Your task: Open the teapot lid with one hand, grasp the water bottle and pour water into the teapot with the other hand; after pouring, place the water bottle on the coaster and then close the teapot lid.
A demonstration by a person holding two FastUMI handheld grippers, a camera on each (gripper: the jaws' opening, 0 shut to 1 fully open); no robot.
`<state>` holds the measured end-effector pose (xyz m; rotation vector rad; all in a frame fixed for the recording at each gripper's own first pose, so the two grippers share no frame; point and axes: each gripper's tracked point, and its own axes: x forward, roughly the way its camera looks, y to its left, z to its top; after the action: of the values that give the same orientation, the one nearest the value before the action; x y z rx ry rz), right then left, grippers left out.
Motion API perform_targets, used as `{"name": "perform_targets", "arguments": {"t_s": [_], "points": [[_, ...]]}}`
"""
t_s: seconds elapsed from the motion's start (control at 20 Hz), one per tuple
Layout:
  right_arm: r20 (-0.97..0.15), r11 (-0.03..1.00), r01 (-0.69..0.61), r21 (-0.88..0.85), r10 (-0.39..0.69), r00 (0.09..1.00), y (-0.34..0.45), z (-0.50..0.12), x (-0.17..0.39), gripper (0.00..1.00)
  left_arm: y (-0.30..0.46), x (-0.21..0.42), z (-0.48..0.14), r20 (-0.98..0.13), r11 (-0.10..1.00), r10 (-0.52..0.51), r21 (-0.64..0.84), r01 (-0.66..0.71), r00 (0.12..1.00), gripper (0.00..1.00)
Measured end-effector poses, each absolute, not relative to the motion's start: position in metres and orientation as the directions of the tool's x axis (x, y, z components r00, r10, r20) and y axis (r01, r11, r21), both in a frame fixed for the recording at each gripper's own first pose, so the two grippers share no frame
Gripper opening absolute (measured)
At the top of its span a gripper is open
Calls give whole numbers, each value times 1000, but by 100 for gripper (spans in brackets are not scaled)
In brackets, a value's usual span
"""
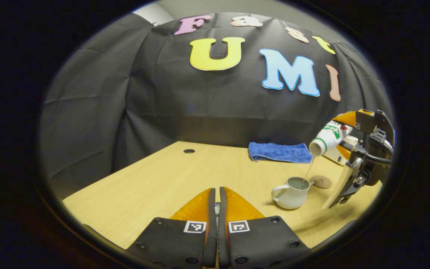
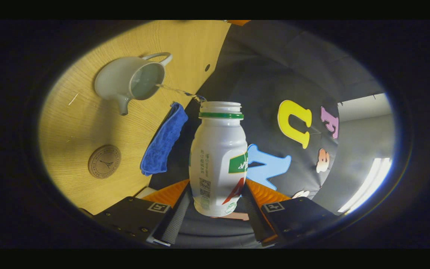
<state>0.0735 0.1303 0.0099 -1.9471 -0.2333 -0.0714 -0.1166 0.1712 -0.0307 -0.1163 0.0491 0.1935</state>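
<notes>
Two steps look done and we're in the middle of the third. In the left gripper view, our left gripper (image 1: pixel 217 194) sits low over the table (image 1: pixel 155 179), fingers pressed nearly together; something slim may be pinched between them, perhaps the lid, but we can't tell. Off to the right the teapot (image 1: pixel 291 192) stands open on the table, and the bottle (image 1: pixel 327 140) is tipped mouth-down above it in the right gripper (image 1: pixel 349 149), a thin stream of water (image 1: pixel 308 172) falling into the pot. The coaster (image 1: pixel 321 181) lies just behind the teapot, bare, and a blue cloth (image 1: pixel 279 152) lies farther back. Over to the right gripper view: our right gripper (image 2: pixel 218 201) is clamped on the bottle (image 2: pixel 218 157) at its base, water (image 2: pixel 177 90) arcing from the mouth into the teapot (image 2: pixel 129 80), which already holds water. The coaster (image 2: pixel 104 161) waits near the cloth (image 2: pixel 162 140). Left to do, we reckon: finish pouring, set the bottle on the coaster, close the lid.
</notes>
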Motion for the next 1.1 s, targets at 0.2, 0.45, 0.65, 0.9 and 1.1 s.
{"name": "perform_targets", "arguments": {"t_s": [0.2,0.45,0.65,0.9,1.1], "points": [[172,-382,217,-898,148,974,131,14,74,76,170,-115,-32,-59,975,189,-109,-194,980,8],[190,-408,244,-880,170,967,131,15,75,76,170,-114,-30,-62,975,186,-109,-192,981,8],[205,-428,268,-863,188,960,132,14,74,75,171,-113,-30,-62,975,186,-109,-192,981,12],[231,-451,312,-837,226,946,136,10,70,76,171,-113,-30,-65,975,187,-108,-193,980,8],[254,-446,343,-827,248,935,140,9,67,76,171,-113,-30,-64,975,186,-109,-192,980,8]]}}
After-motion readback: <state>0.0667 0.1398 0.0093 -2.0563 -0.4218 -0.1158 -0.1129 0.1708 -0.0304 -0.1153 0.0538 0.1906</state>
